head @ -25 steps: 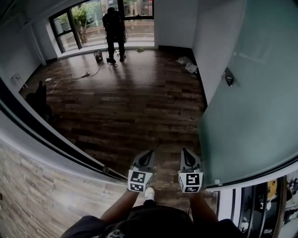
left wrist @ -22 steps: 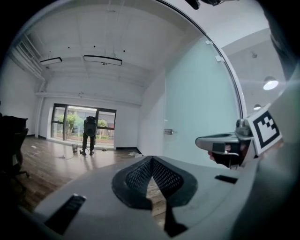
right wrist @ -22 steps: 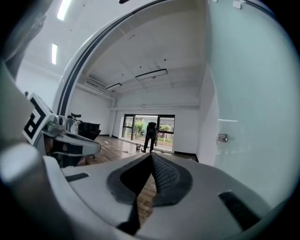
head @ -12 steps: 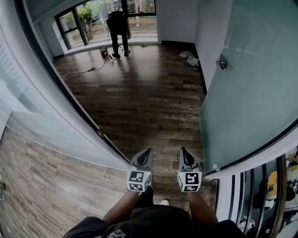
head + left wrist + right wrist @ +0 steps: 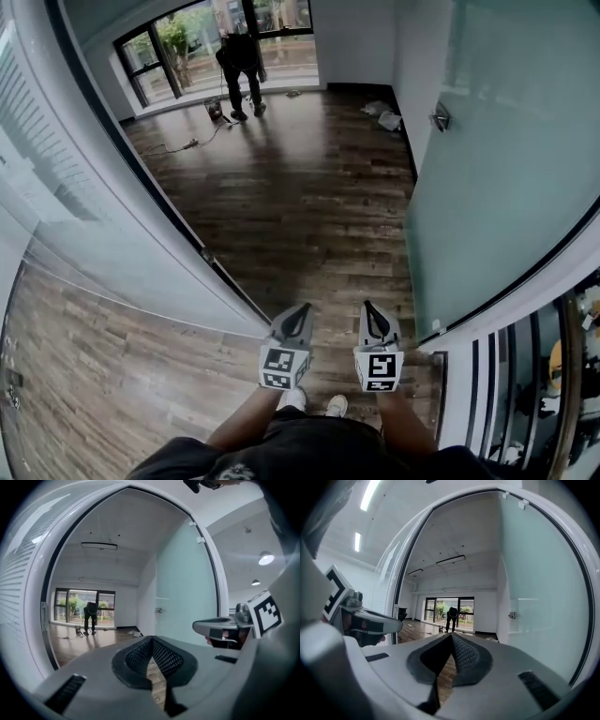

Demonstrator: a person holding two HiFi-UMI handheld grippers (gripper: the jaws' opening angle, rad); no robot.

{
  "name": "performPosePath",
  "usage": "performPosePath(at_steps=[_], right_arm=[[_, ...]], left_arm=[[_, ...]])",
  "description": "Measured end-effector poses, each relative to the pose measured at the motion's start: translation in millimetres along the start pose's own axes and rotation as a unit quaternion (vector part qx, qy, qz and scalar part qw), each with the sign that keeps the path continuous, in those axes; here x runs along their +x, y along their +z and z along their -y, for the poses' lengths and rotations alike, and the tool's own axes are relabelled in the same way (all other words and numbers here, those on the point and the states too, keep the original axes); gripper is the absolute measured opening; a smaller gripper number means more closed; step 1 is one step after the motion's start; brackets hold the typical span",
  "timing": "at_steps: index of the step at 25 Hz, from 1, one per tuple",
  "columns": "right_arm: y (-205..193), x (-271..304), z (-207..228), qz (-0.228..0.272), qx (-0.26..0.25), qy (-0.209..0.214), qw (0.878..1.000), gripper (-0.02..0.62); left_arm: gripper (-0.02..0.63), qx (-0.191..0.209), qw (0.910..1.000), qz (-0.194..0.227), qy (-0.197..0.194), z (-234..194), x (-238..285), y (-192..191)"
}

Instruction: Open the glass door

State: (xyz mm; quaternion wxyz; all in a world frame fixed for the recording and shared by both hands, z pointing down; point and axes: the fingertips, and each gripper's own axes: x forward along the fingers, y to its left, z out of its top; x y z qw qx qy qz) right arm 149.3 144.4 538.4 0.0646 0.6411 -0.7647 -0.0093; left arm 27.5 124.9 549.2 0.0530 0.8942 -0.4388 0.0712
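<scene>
Fingers pressed together tip to tip, with nothing between them, on both the left gripper point(image 5: 151, 641) and the right gripper point(image 5: 451, 637). Neither holds or touches anything. Both are held side by side, low and about level, pointing into the room along the face of the glass door point(image 5: 506, 169).

The glass door is a frosted, greenish pane to the right of the right gripper. It stands swung well open into the room, apart from both grippers. Its small metal handle point(image 5: 439, 117) sits on the far edge of the pane, well ahead of the fingertips. Across the opening from the door, left of the left gripper, runs a frosted glass partition point(image 5: 84, 216) with a dark frame strip. Beyond the door the dark wood floor point(image 5: 300, 206) runs to a window wall, where a person point(image 5: 242, 61) stands bent over.

By the look of it, the opening itself is done and the person is at the threshold. If more swing is wanted, the next move would be a flat push of the shut right fingers against the pane, near the handle edge rather than the hinge side.
</scene>
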Motion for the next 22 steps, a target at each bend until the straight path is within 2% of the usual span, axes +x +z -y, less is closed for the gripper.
performPosePath(at_steps=[5,16,22], right_arm=[[5,-5,-15,-0.003,0.006,-0.002,1.0,0.017],[16,13,-59,-0.007,-0.01,0.008,1.0,0.017],[-2,24,-74,-0.01,-0.017,0.011,1.0,0.017]], left_arm=[[0.006,0.001,1.0,0.0,-0.006,-7,-11,4],[0.006,-0.011,0.9999,-0.006,0.006,-50,-35,3],[0.006,-0.011,0.9999,-0.008,0.007,-66,-37,-19]])
